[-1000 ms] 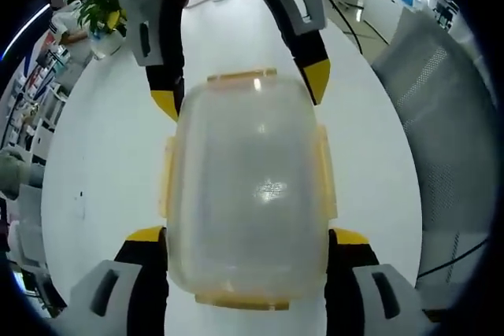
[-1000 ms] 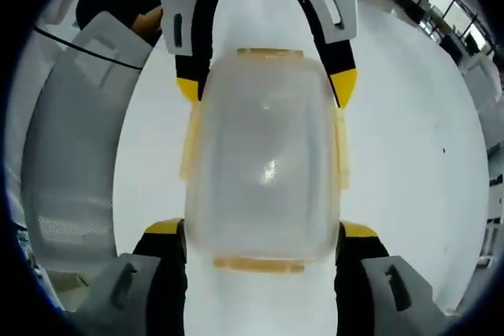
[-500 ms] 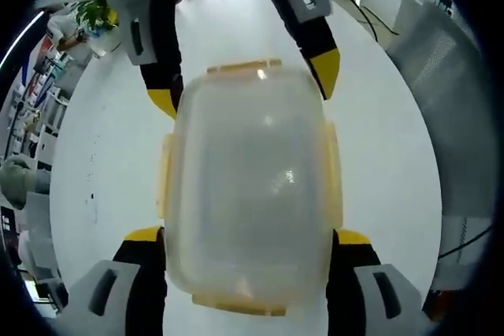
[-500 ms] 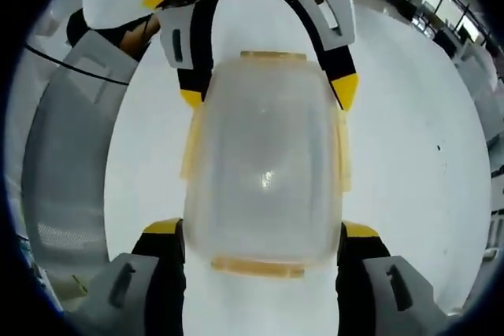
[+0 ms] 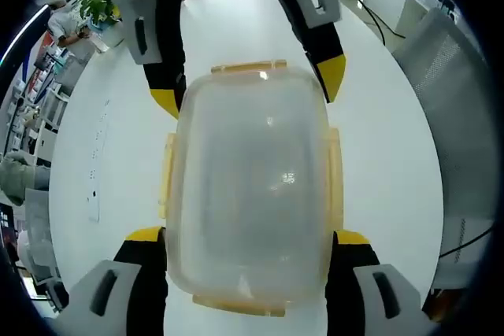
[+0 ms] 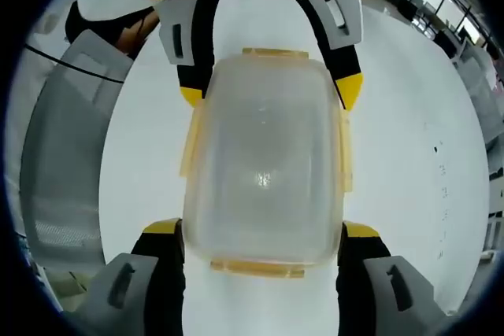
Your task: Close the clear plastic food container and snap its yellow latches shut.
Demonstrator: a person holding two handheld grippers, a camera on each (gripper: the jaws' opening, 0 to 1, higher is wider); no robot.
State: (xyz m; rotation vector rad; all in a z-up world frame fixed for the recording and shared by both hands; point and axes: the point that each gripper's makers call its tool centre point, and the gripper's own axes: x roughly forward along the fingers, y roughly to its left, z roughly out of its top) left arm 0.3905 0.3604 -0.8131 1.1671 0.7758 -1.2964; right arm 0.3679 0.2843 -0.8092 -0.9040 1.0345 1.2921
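Right now the clear plastic container [image 5: 248,186] is sitting on the white desk [image 5: 102,163] with its lid already resting on top, and both pairs of tongs are bracketing it from opposite ends. In the left gripper view, the left tongs [image 5: 248,253] are standing spread, their yellow-tipped jaws flanking the near end of the box and lying against or just beside its walls; I cannot tell whether they are actually pressing. Across the box, the right tongs [image 5: 248,88] are reaching in from the far end, also spread, tips just beside the far corners. The right gripper view is showing the mirror of this: the right tongs [image 6: 260,245] are straddling their own end of the container [image 6: 264,163], and the left tongs [image 6: 272,92] are facing them.

The yellow latches [image 5: 167,175] along the long sides are flaring slightly outward, and the end latches [image 5: 248,67] are also looking proud of the rim, so I am judging none of them snapped yet. The lid-seating step seems to be in hand, with the box being steadied. Next, one pair of tongs will probably need to hold the box down while the other swings round to a latch and presses it flat against the wall until it catches. A mesh chair [image 5: 449,100] is standing beside the desk.
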